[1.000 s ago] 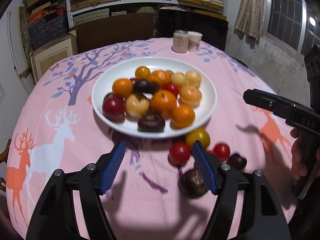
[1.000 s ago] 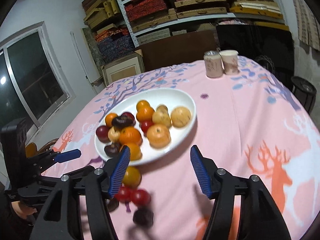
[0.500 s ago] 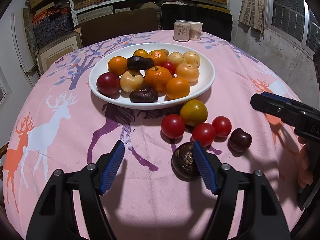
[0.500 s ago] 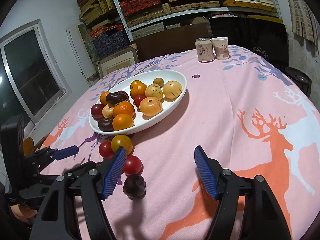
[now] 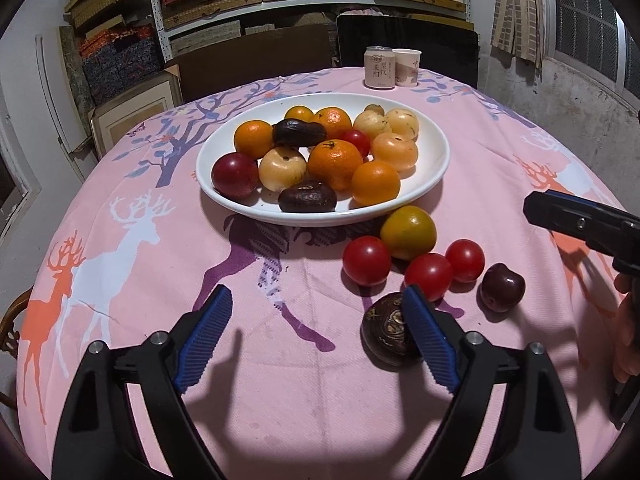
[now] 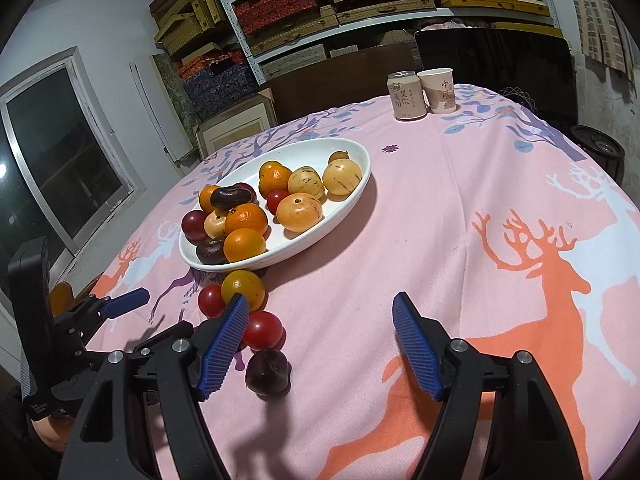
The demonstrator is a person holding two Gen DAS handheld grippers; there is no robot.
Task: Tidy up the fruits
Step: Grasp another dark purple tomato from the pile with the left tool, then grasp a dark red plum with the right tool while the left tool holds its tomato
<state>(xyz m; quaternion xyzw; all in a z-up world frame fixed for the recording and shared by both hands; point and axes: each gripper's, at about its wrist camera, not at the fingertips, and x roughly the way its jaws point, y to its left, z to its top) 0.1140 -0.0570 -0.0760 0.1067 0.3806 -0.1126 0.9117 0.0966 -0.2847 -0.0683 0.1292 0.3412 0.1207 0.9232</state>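
Both grippers, left gripper [image 5: 316, 336] and right gripper [image 6: 320, 340], were spreading, nothing between the fingers. The dark plum [image 6: 268, 372] lay at eight o'clock; the right should straddle it squarely before pinching

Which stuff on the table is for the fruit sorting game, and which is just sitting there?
For sorting: white plate of fruit, loose yellow-orange fruit, three red tomatoes, dark plum, brown wrinkly fruit, both claws, opening with nothing between.

Just sitting there: can, paper cup.
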